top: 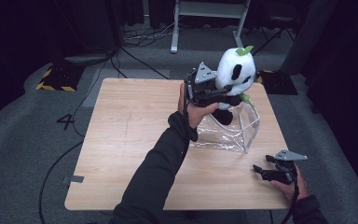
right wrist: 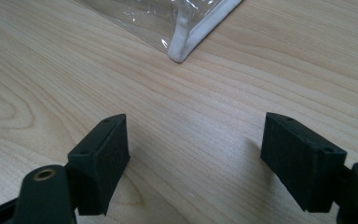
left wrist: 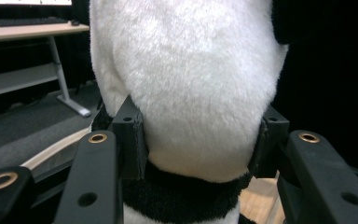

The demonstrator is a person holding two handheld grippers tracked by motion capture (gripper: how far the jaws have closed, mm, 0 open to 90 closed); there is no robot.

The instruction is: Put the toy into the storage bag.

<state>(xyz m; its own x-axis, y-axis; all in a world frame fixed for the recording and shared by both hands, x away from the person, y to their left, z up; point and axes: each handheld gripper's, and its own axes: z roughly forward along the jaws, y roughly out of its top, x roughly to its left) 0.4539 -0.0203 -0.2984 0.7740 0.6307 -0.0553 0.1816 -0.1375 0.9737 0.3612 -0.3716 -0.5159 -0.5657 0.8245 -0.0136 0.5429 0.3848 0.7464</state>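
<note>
Meanwhile, the panda plush (top: 235, 70) is clamped by the left gripper (top: 209, 88) above the clear bag (top: 242, 128). The right gripper (top: 272, 171) is held open — empty — over the table (top: 121, 140).

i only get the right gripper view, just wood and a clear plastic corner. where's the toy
Observer: The plush panda is held above the open clear bag, in the left tongs.
Operator: gripped properly?
Observer: Yes, the left gripper view shows both pads pressed into its white fur just above the black band.
Operator: and my right tongs?
Observer: The right tongs sit low over the table, jaws open, near the bag's front right corner.
</note>
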